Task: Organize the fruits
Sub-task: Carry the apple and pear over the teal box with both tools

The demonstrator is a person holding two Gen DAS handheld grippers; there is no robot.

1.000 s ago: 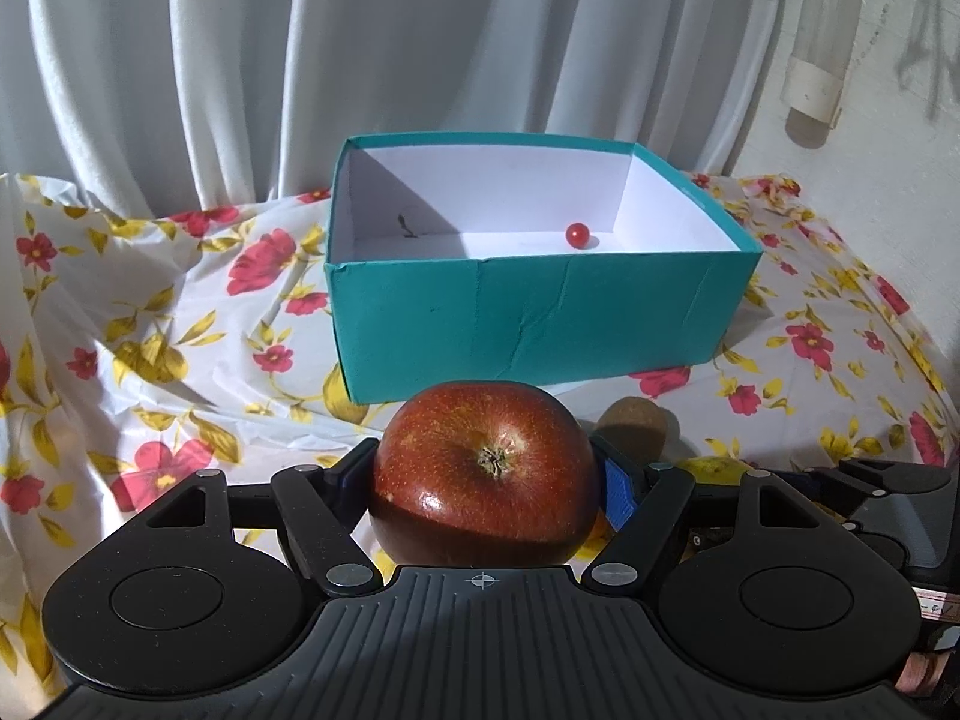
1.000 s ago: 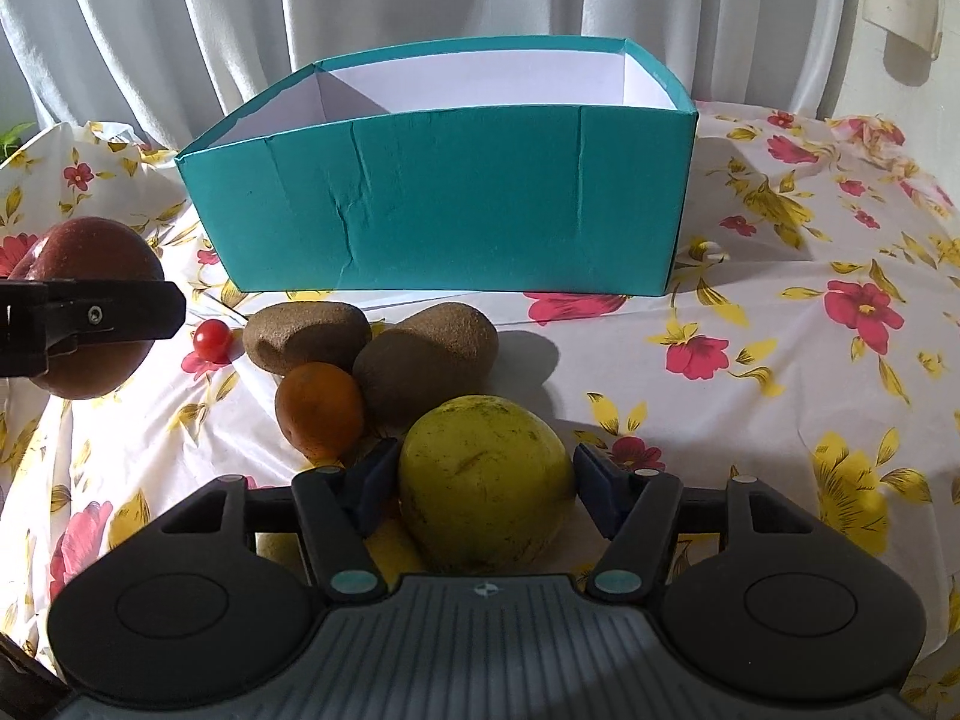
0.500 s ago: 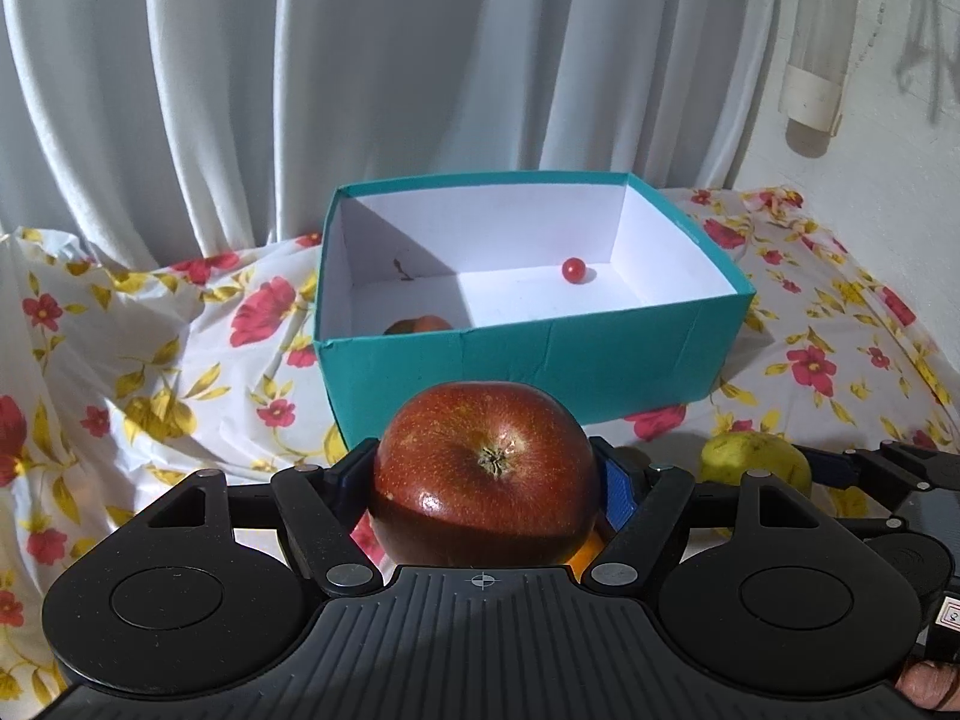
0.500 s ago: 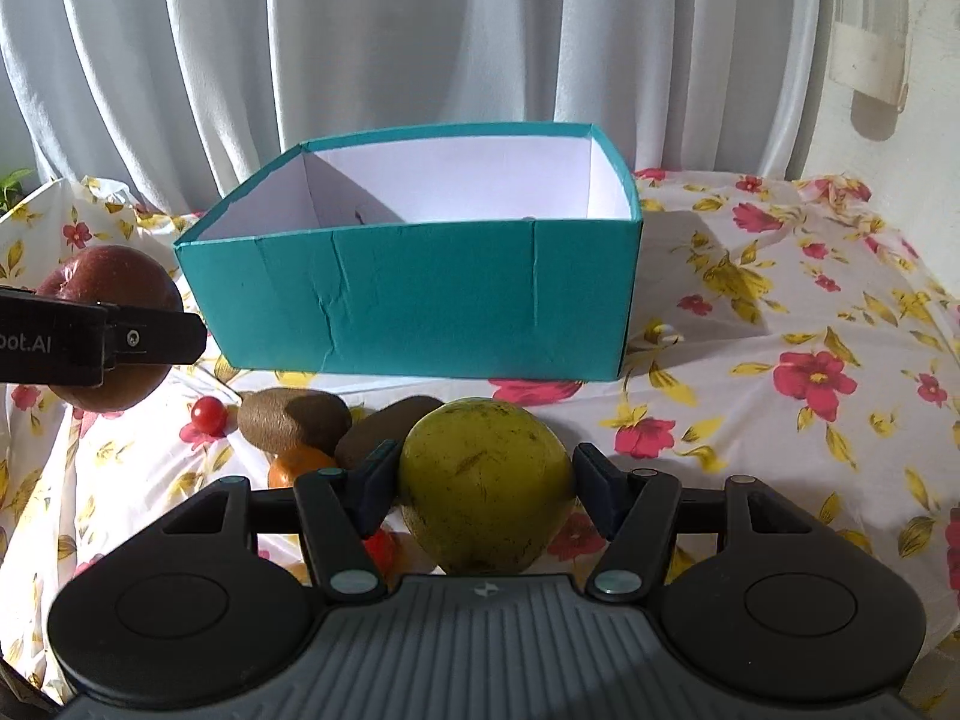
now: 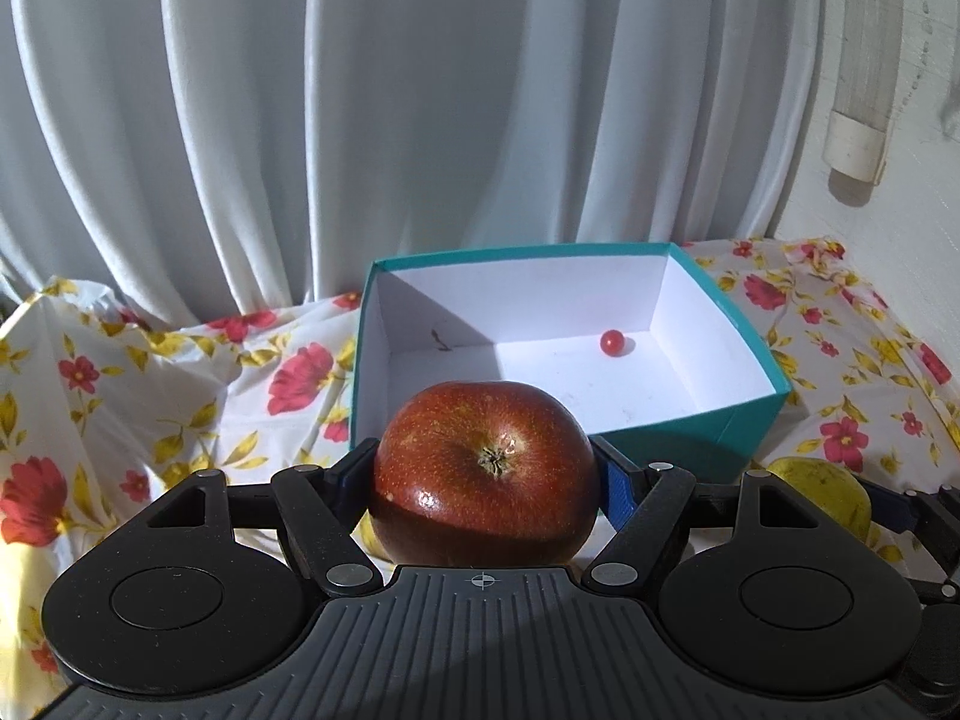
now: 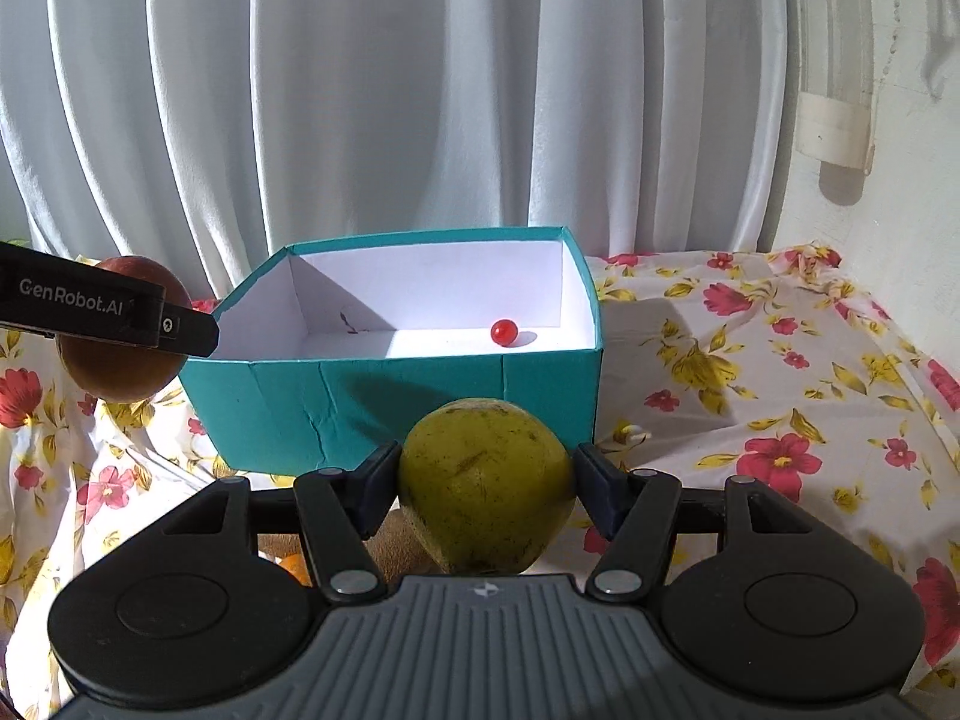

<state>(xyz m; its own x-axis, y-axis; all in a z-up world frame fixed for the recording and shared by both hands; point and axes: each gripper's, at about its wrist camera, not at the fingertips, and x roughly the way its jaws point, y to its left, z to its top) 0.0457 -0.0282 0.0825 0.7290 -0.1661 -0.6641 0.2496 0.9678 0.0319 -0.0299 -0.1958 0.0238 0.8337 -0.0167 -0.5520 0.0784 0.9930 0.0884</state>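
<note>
Between my left claw's (image 5: 486,474) fingers sits a red apple (image 5: 483,471), clamped on both sides, raised in front of the teal box (image 5: 690,432). My right claw (image 6: 485,480) grips a green-yellow fruit (image 6: 483,483) just before the same box. Inside, a small red cherry tomato (image 6: 503,332) rests on the white floor, on a floral tablecloth (image 6: 750,396).

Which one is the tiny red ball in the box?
Find the teal box on the flowered tablecloth. On its white floor, near the far right corner, sits the tiny red ball. It is much smaller than the gripped red apple and green fruit.
</note>
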